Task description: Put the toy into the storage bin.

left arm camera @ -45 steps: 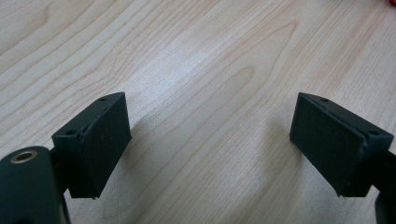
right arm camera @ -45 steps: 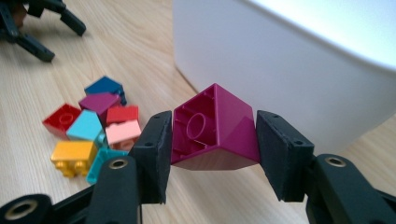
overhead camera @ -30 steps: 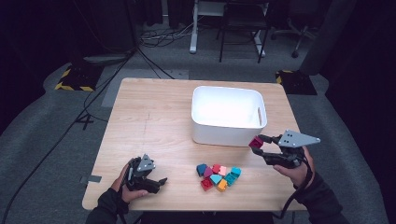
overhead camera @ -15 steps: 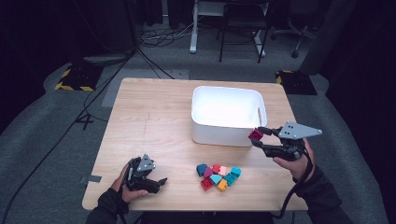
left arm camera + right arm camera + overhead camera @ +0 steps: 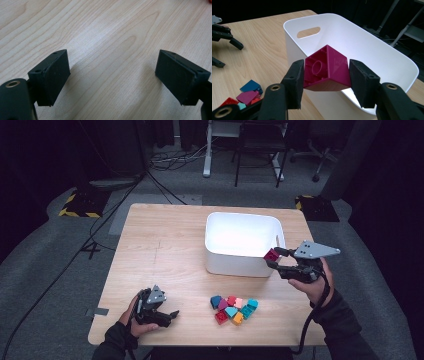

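My right gripper (image 5: 274,258) (image 5: 325,75) is shut on a magenta brick (image 5: 271,254) (image 5: 327,70), held in the air at the near right corner of the white bin (image 5: 243,245) (image 5: 372,52), just above its rim. The brick's hollow underside faces the right gripper view. A small pile of coloured bricks (image 5: 232,308) (image 5: 244,96) lies on the table in front of the bin. My left gripper (image 5: 167,316) (image 5: 112,80) rests low on the wooden table (image 5: 165,250) at the near left, open, with only bare wood between its jaws.
The bin looks empty inside and has a handle slot (image 5: 308,32) in its far end wall. Dark floor with cables, a chair and a desk base (image 5: 240,150) lies beyond the table's far edge.
My right gripper has carried the magenta brick up and toward the bin, from beside the bin's front wall to its near right rim. The left gripper has stayed in place.
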Available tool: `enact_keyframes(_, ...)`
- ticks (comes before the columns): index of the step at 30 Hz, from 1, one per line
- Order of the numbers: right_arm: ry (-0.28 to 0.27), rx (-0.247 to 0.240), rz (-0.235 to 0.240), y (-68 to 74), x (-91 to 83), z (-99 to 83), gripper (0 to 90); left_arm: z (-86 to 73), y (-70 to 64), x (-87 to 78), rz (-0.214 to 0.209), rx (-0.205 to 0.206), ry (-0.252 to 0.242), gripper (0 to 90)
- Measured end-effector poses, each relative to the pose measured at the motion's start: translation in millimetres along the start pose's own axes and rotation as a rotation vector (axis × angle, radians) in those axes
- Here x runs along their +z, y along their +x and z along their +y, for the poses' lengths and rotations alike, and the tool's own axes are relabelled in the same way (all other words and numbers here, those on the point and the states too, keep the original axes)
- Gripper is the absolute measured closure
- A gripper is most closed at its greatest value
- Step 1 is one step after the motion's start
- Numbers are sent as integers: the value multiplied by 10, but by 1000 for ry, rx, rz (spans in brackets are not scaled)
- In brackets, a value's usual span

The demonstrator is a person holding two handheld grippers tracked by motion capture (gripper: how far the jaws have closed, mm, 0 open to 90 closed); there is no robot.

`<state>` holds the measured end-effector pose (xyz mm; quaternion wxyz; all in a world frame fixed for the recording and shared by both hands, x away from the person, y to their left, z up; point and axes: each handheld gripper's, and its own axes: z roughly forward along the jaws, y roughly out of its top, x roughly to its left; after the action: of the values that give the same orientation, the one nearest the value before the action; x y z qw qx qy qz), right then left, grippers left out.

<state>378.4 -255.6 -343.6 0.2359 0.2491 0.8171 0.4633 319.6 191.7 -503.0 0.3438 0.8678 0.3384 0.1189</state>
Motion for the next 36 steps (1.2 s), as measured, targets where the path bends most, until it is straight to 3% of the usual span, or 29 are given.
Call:
enact_keyframes(15, -7, -3, -13, -52, 103, 162, 481, 0, 0, 0, 0, 0, 0, 127)
enact_keyframes(36, 8, 45, -41, -252, 354, 288, 481, -1, -2, -1, 1, -1, -1, 127)
